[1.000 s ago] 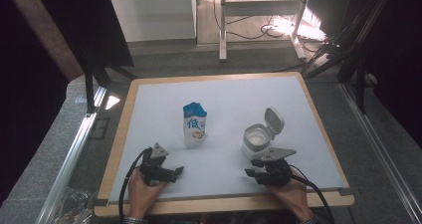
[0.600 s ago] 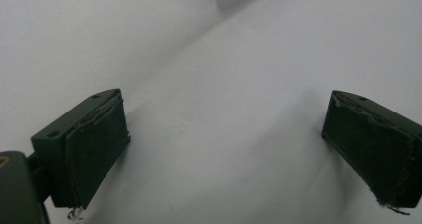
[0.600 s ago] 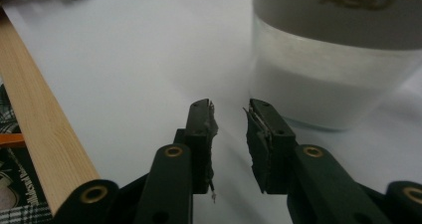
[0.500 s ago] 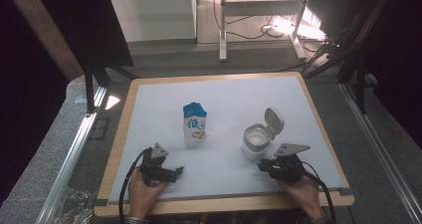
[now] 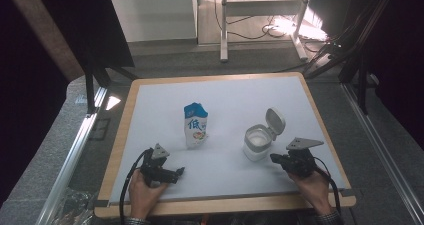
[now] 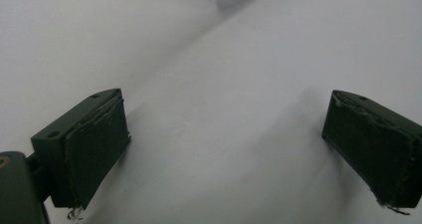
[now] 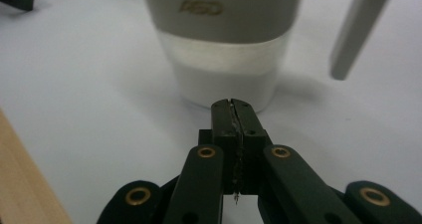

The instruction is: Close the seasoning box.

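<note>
Flip-top container (image 5: 259,141) is standing lid-up right of the carton (image 5: 196,125); light, rigid, slippery, best gripped across its body. Right gripper (image 7: 233,106), empty, is closing beside it; left gripper (image 6: 224,149) is gaping.

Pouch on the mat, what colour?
The pouch is white with a blue top and a blue character printed on its front, clearest in the high view.

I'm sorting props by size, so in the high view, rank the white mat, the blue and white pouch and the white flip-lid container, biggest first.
1. White mat, by far the largest.
2. Blue and white pouch and white flip-lid container: they look about alike there, the pouch perhaps slightly taller, so I won't rank them.
</note>
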A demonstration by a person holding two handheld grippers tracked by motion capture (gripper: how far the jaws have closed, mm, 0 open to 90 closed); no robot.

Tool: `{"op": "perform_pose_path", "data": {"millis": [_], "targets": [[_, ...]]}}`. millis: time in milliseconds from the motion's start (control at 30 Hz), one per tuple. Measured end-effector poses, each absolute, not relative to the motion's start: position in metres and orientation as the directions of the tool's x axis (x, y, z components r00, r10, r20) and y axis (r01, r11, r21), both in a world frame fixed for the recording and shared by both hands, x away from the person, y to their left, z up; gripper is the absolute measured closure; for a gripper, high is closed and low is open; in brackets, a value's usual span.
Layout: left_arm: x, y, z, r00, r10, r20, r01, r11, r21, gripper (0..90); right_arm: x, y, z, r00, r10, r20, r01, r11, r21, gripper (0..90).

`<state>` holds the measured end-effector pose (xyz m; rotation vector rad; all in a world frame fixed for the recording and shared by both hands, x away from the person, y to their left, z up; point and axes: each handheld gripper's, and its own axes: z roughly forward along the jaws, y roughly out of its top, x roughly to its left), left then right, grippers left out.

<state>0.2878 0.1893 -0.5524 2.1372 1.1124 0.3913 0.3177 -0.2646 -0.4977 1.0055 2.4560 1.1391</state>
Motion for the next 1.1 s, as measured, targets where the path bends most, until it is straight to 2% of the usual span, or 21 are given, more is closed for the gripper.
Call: {"op": "perform_pose_path", "data": {"millis": [600,1100], "targets": [[0.288,0.189,-0.553,0.587,0.808,-0.046,0.6,-0.397,0.695,3.7,0.346,-0.292,-0.477,-0.662,0.745,0.089,0.5,0.349,0.793,89.6],[0.288,0.189,-0.552,0.588,0.808,-0.047,0.601,-0.397,0.694,3.7,0.365,-0.294,-0.45,-0.665,0.744,0.072,0.468,0.34,0.816,89.5]]}}
